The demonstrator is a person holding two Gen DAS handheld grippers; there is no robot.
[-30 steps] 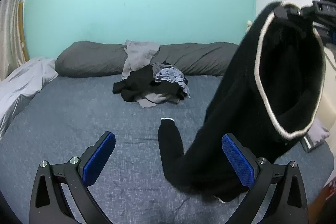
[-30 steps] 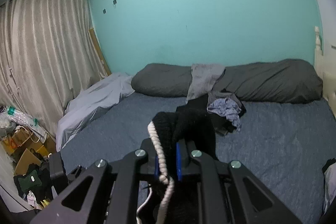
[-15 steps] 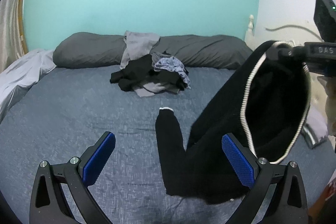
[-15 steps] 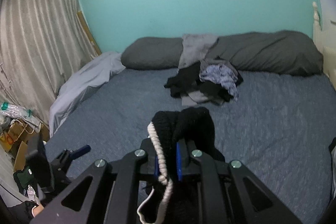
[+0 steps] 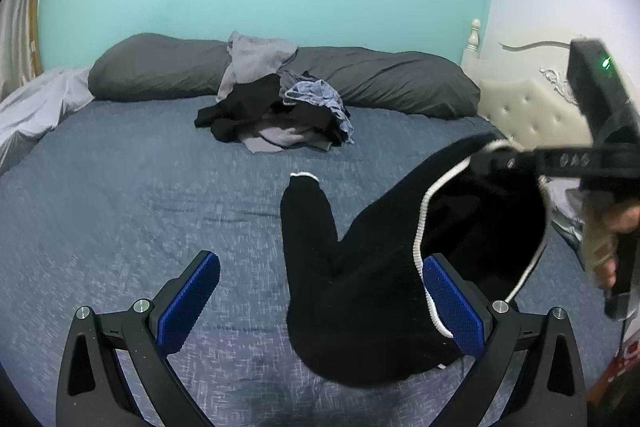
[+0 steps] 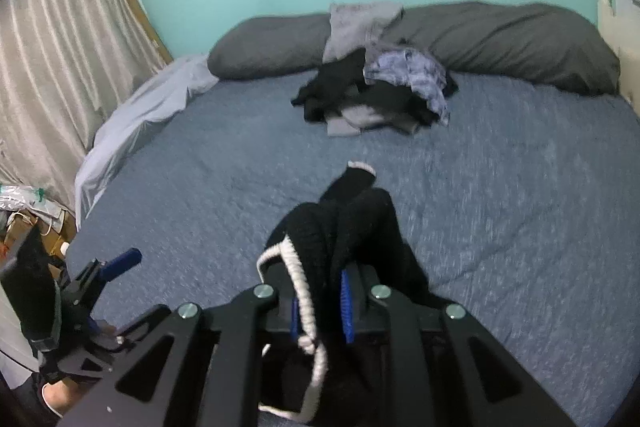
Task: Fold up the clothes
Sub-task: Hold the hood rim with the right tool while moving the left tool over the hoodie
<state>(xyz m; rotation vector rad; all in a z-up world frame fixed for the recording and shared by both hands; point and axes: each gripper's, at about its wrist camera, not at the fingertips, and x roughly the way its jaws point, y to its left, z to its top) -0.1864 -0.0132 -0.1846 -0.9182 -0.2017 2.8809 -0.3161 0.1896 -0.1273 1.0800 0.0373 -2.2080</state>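
One sweater (image 6: 352,223) (black) between right tool (image 6: 320,307) pads

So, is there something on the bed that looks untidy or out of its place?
Yes. A jumbled pile of clothes lies unfolded near the grey pillows, and one grey garment is draped over them. A pale sheet is bunched at the bed's edge by the curtain.

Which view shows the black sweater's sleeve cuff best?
Left wrist view: the black sweater shows its sleeve laid on the bed, the white-edged cuff clear against the bed sheet. Right wrist view shows the cuff too, but bunched fabric in the right gripper hides most of the sleeve.
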